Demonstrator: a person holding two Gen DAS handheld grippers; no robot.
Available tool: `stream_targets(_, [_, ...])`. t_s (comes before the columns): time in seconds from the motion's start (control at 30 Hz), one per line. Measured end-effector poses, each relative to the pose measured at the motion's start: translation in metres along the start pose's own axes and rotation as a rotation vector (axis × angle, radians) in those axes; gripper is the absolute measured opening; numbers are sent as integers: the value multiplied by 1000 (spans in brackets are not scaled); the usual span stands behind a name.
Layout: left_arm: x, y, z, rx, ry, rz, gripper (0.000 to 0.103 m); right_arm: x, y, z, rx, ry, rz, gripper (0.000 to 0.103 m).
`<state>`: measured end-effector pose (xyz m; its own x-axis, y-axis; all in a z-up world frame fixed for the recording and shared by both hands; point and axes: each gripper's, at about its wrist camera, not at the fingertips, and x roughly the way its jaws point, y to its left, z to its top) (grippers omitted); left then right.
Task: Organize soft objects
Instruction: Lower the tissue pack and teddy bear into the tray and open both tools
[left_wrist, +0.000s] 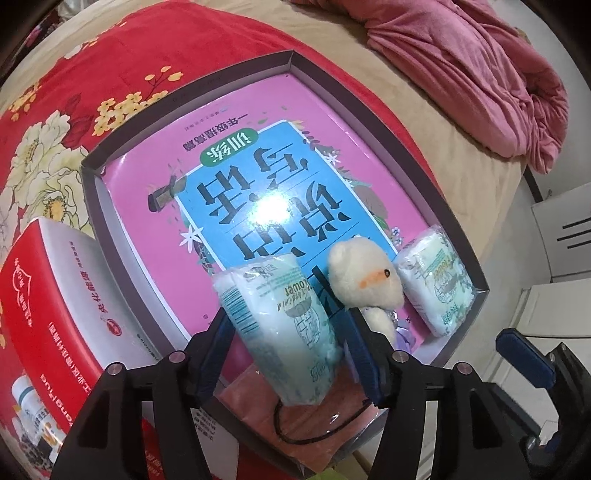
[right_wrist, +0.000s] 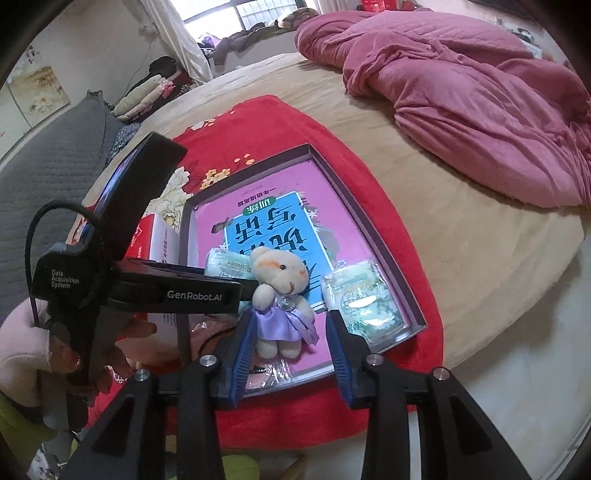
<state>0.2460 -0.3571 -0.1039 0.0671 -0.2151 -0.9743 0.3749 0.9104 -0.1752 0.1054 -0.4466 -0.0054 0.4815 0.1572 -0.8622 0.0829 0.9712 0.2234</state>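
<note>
Here a big bed (right_wrist: 461, 258) holds a red blanket (right_wrist: 369, 184) and a box (right_wrist: 384, 258). Left tongs (left_wrist: 286, 354) spread around a tissue pack (left_wrist: 284, 317); right tongs (right_wrist: 290, 354) spread around the teddy bear (right_wrist: 282, 295).

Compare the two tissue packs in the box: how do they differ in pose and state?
The left tissue pack sits between the left tongs; the right tissue pack lies free, no tongs around it. The left one is left of the teddy bear, the right one by the box corner. Both share the same pale green printed wrapper.
</note>
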Motion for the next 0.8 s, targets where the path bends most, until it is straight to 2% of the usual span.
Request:
stream_targets(0.13, [-6,3,-1,-14,-7,-18,65,-5,-6,2,14,-10,-18,39])
stream_targets(0.23, [-12,10,-3,-32,-20,-37,73,-7,-9,2,20,-13,-27,48])
stream_targets(0.3, [-15,15,-4,-43,-26,-43,74,-8,-9,1,20,-15,-35,53])
stream_targets(0.8, [-67,26,-23,-42,-123,-62,78,-27,5,3,7,-59,-57,54])
